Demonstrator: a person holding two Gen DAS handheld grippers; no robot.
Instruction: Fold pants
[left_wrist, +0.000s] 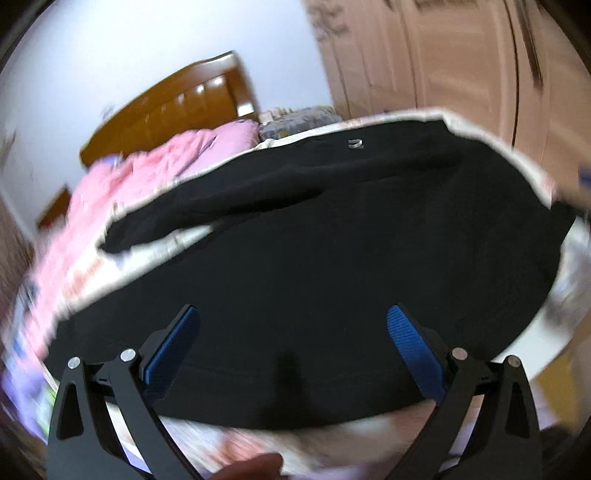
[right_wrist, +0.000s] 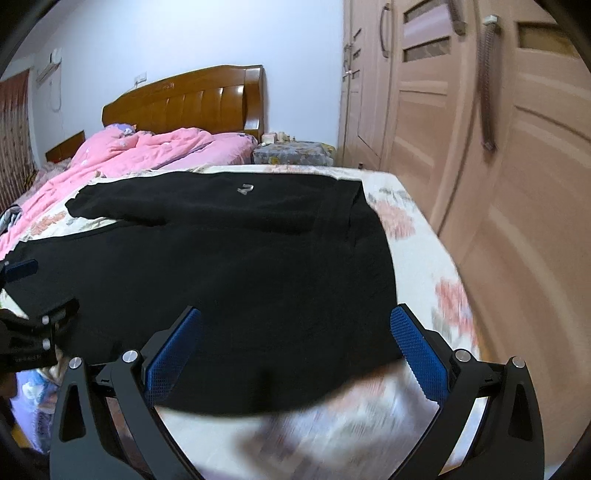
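Black pants (left_wrist: 314, 258) (right_wrist: 229, 254) lie spread on the floral bedsheet, with a small white logo (right_wrist: 245, 190) near their far edge. One leg end (right_wrist: 110, 205) folds over at the far left. My left gripper (left_wrist: 293, 328) hovers open above the near hem, nothing between its blue pads (left_wrist: 173, 343). My right gripper (right_wrist: 295, 328) is open too, over the near right part of the pants. In the right wrist view the left gripper (right_wrist: 22, 295) shows at the left edge. The left wrist view is blurred.
A pink quilt (right_wrist: 122, 155) is bunched at the far left under a wooden headboard (right_wrist: 192, 99). A covered nightstand (right_wrist: 295, 153) stands beyond the bed. Wardrobe doors (right_wrist: 461, 147) run along the right, close to the bed's edge (right_wrist: 436, 240). A fingertip (left_wrist: 255, 467) shows at the bottom.
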